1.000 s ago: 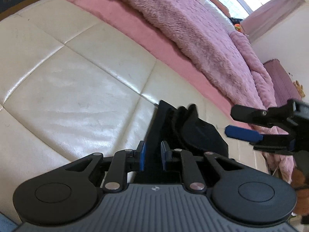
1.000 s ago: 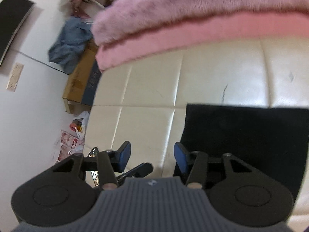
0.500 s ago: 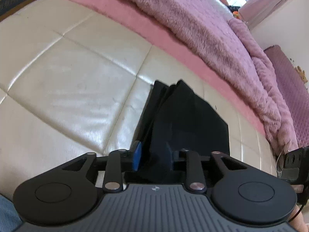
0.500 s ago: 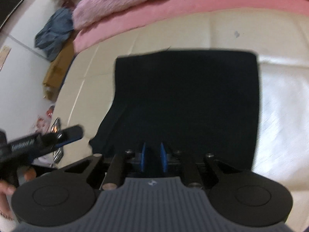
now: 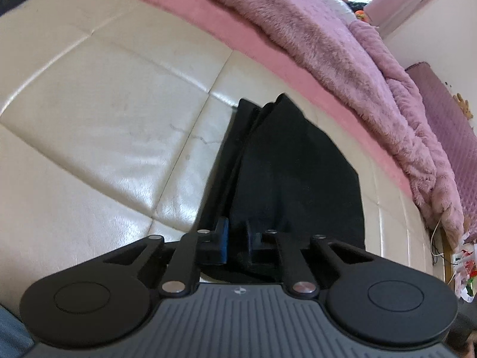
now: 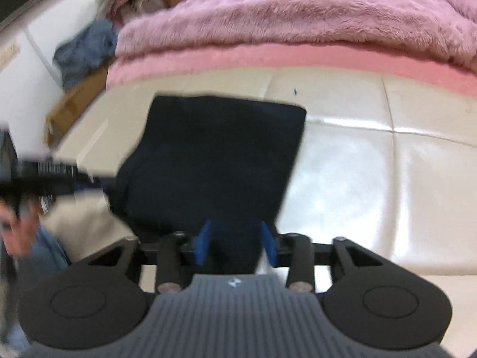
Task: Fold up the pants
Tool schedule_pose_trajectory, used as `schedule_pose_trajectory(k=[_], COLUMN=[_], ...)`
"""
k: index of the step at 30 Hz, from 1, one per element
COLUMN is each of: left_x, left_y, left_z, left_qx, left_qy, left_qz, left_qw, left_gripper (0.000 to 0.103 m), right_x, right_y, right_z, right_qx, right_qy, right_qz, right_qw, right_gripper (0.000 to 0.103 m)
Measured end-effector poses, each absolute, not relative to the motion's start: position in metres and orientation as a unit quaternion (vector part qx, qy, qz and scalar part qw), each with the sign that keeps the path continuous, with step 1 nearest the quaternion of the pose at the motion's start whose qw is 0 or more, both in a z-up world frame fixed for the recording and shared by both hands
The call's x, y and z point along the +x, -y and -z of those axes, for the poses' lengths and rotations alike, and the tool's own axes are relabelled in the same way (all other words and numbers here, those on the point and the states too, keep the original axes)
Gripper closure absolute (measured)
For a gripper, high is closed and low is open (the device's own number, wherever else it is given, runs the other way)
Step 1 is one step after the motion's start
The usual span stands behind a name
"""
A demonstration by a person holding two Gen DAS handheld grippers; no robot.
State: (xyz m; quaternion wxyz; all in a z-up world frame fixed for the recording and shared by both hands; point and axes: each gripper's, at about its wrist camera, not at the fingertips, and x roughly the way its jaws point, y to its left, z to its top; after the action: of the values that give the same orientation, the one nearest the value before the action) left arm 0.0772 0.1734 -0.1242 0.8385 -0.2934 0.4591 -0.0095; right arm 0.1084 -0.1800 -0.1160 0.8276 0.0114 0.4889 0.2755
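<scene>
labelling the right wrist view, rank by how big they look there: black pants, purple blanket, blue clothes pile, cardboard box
Largest to smallest, as they look in the right wrist view:
1. purple blanket
2. black pants, not far behind
3. and 4. blue clothes pile and cardboard box look alike, both far off and blurred, so I won't rank them.

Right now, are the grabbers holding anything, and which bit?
The left gripper pinches the black pants at their near edge. The right gripper straddles the near edge, jaws apart, not holding.
</scene>
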Motion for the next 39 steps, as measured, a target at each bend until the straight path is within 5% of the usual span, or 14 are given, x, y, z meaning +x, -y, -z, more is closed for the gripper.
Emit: schedule_pose_trajectory(k=[6,7,8,22,27,31,39], left_x=[0.078,0.078,0.077,0.085,0.088,0.098,0.149], left_y=[-0.165,-0.164,-0.164,-0.145,-0.152,-0.159,-0.150], left_z=[0.119,0.117,0.114,0.126,0.103,0.085,0.093], left_qx=[-0.255,-0.251,-0.246,-0.135,-0.132,-0.145,-0.160], left_qy=[-0.467,-0.465,-0.460,-0.518,-0.505,-0.462,-0.415], left_qz=[0.001,-0.002,-0.002,-0.021,-0.014,0.003,0.027], left_qw=[0.846,0.849,0.853,0.845,0.853,0.875,0.895], left_gripper=[0.096,0.096,0.096,0.097,0.087,0.056,0.042], right_x=[0.080,0.080,0.079,0.085,0.091,0.099,0.149], right_y=[0.156,0.150,0.147,0.168,0.174,0.190,0.197], right_z=[0.139,0.143,0.146,0.160,0.153,0.138,0.127], right_qx=[-0.081,-0.095,-0.107,-0.093,-0.079,-0.041,-0.006], right_qy=[-0.500,-0.502,-0.503,-0.534,-0.538,-0.520,-0.478], right_qz=[-0.292,-0.286,-0.279,-0.286,-0.299,-0.297,-0.261], right_qw=[0.811,0.811,0.811,0.790,0.784,0.800,0.839], right_gripper=[0.061,0.075,0.103,0.103,0.098,0.073,0.073])
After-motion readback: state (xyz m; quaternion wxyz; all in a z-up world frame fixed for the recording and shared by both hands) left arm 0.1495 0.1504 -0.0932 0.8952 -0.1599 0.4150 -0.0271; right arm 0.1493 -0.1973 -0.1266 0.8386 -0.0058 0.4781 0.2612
